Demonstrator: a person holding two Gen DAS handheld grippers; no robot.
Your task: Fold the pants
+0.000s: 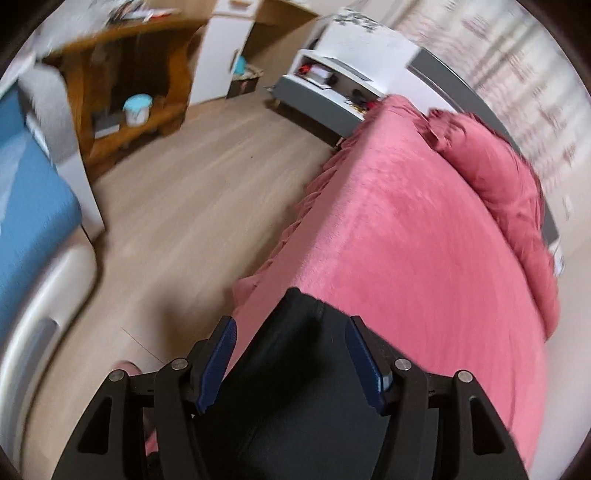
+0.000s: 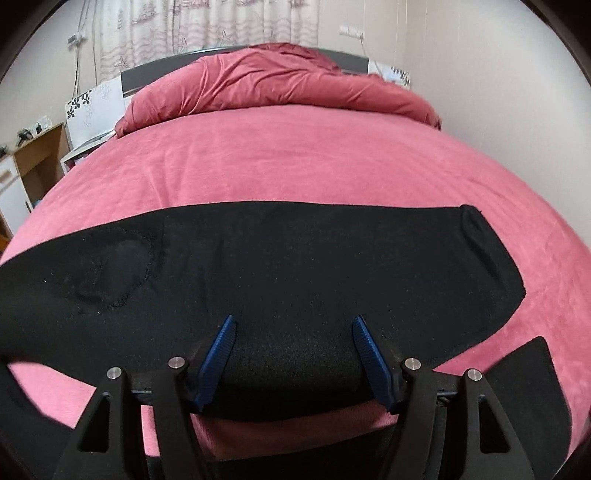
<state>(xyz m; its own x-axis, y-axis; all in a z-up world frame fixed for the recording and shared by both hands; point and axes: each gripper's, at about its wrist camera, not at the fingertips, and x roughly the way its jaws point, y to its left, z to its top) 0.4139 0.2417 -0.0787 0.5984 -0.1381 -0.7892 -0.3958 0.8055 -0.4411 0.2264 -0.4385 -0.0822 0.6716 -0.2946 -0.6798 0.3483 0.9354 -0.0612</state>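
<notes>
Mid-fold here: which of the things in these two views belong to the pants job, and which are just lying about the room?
Belongs to the job:
- black pants, spread on the pink bed cover
- left tool, open
- right tool, open

Just lying about:
- bunched pink duvet
- light-blue lidded tub on the wooden shelf unit
- blue mattress

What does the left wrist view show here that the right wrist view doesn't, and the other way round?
Left wrist only: the wood floor, a wooden shelf unit holding a light-blue tub, a blue mattress, and the bed's corner edge.
Right wrist only: the black pants spread wide across the bed, a stitched patch, the curtain.
Both: the pink bedspread, the bunched duvet, dark cloth between open blue fingers.
</notes>
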